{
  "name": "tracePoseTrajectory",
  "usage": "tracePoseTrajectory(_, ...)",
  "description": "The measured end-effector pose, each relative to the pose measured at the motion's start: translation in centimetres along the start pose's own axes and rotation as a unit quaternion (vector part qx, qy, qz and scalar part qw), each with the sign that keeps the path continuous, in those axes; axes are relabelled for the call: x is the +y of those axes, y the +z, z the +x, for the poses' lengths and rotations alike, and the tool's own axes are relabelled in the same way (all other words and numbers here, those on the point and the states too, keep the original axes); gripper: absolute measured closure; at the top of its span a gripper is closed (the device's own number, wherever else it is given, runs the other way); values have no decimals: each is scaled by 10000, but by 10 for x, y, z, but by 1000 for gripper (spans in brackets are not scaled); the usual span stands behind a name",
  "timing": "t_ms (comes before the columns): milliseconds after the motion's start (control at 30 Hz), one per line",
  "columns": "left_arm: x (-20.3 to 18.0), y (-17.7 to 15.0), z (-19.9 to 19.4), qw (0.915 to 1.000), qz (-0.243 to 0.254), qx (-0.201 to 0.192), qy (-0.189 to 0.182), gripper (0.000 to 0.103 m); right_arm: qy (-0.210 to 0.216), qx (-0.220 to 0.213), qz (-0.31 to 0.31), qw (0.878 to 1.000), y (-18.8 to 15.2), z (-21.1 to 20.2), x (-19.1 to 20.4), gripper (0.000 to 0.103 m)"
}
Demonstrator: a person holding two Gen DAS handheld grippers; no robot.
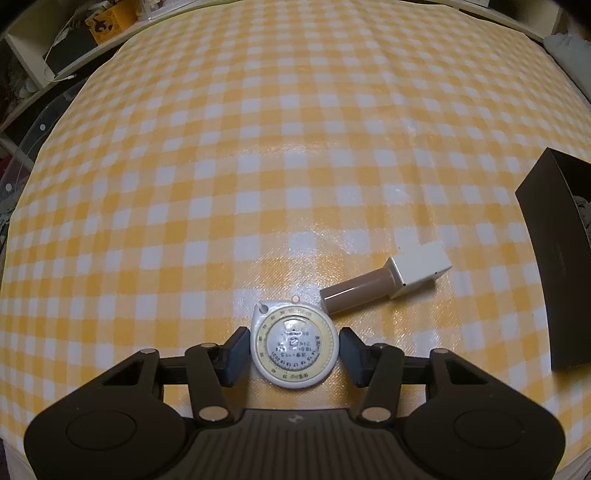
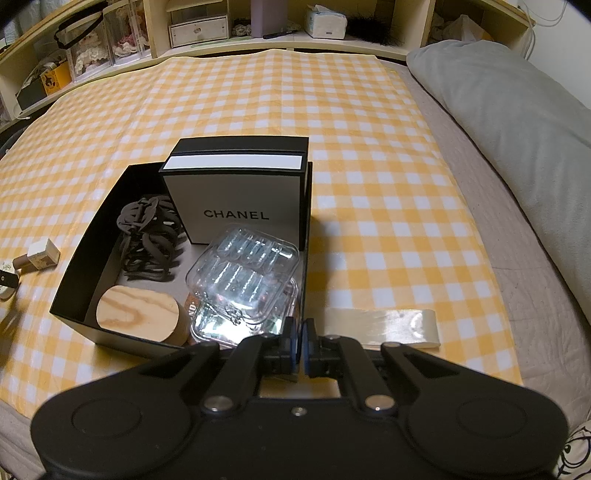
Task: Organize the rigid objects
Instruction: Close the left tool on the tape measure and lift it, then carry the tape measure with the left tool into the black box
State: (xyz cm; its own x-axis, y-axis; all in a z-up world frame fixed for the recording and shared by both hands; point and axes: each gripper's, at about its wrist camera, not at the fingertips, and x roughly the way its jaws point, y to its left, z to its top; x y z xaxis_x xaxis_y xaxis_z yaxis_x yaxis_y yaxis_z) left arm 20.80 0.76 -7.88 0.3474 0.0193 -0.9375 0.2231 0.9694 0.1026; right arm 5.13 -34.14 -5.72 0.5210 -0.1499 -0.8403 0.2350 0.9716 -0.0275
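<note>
A round white tape measure [image 1: 294, 345] with a yellow dial lies on the yellow checked cloth [image 1: 258, 147]. My left gripper [image 1: 293, 350] points down over it, a pad against each side. Just beyond it lies a brown tube with a white square cap [image 1: 384, 282]. The open black box [image 2: 85, 236] holds a white Chanel box [image 2: 236, 203], a dark hair claw [image 2: 151, 236], a wooden block [image 2: 138, 314] and clear plastic cases [image 2: 243, 273]. My right gripper [image 2: 298, 332] hovers shut and empty above the box's near right corner.
The black box's wall [image 1: 554, 258] stands to the right of the tube. A shiny clear strip [image 2: 384, 325] lies on the cloth right of the box. A grey pillow [image 2: 517, 110] fills the right side. Shelves with boxes [image 2: 199, 29] run along the back.
</note>
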Motion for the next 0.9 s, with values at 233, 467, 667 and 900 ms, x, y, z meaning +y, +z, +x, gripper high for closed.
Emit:
tracePoseTrajectory(233,8,8,-22,9972,-506,-543,92,50,0,-1,-1,10000,0,0,0,99)
tracePoseTrajectory(467,1,7,-68,9863,-577,-1480,-452,50,-8,-1,-10,10000,0,-1,0,99)
tracePoseTrajectory(667,-45,0,-85,9800,-95,-1678,-1065,50,-18,-2,-24,10000,0,-1,1,99)
tracePoseTrajectory(900,-112,-3,-93,9709,227,-1708,-1661,50,-23,-3,-29,10000,0,-1,1,99)
